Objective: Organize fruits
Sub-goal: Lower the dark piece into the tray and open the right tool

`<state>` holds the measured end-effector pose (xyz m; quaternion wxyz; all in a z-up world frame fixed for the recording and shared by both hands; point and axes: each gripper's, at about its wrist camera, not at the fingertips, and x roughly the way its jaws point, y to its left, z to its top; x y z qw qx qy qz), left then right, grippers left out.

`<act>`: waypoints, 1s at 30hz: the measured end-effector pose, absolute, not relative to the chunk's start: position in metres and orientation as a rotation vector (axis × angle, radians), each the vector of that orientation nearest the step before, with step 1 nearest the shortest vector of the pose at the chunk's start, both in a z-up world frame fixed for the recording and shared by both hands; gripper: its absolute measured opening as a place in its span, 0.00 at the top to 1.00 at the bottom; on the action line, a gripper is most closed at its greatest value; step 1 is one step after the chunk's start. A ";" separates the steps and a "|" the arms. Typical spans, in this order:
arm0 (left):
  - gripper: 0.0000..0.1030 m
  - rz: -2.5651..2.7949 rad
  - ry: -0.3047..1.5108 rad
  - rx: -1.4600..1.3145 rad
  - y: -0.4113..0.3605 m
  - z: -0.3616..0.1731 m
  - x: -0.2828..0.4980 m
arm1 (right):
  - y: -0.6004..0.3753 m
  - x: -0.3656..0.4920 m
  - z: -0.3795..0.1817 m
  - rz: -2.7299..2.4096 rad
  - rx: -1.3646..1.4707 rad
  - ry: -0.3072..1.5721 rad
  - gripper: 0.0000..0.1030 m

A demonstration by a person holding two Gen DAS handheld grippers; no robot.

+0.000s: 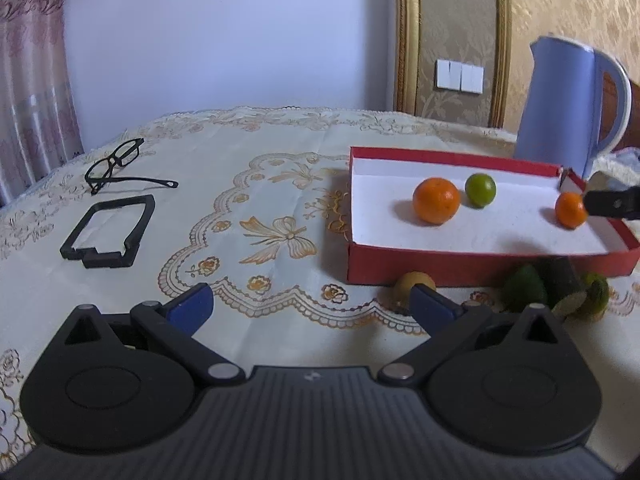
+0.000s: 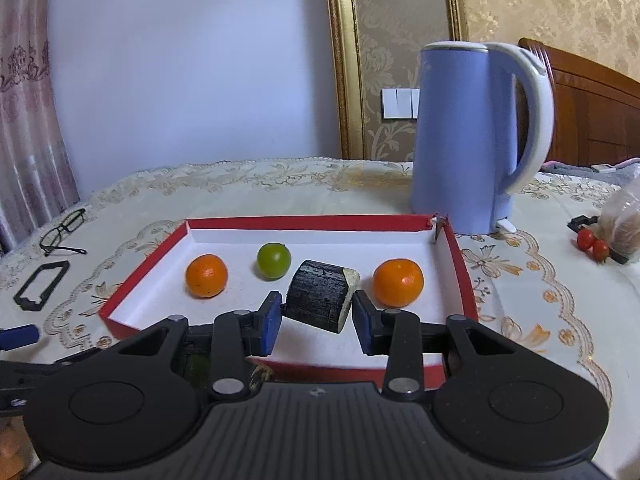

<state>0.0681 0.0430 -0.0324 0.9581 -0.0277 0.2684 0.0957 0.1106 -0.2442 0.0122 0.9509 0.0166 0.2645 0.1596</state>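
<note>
A red box [image 2: 460,264] with a white floor holds two oranges [image 2: 206,276] [image 2: 398,284] and a green lime [image 2: 274,261]. My right gripper [image 2: 318,320] is shut on a dark-skinned chunk with a pale cut end [image 2: 320,296], held over the box's near part, between the lime and the right orange. My left gripper [image 1: 312,304] stands wide open over the tablecloth, left of the box [image 1: 480,268], with nothing between its fingers. A black part of the right gripper [image 1: 612,202] shows beside the small orange [image 1: 570,210].
Outside the box's front wall lie a yellowish fruit [image 1: 414,284], green lime pieces [image 1: 524,290] and a dark chunk [image 1: 560,278]. A blue kettle [image 2: 472,140] stands behind the box. Glasses [image 1: 116,164] and a black frame [image 1: 108,232] lie left. Small red fruits [image 2: 592,242] and a bag sit right.
</note>
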 end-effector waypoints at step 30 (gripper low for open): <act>0.00 0.191 0.570 -0.110 0.051 -0.035 0.073 | -0.215 0.191 -0.001 0.205 -0.062 0.581 0.51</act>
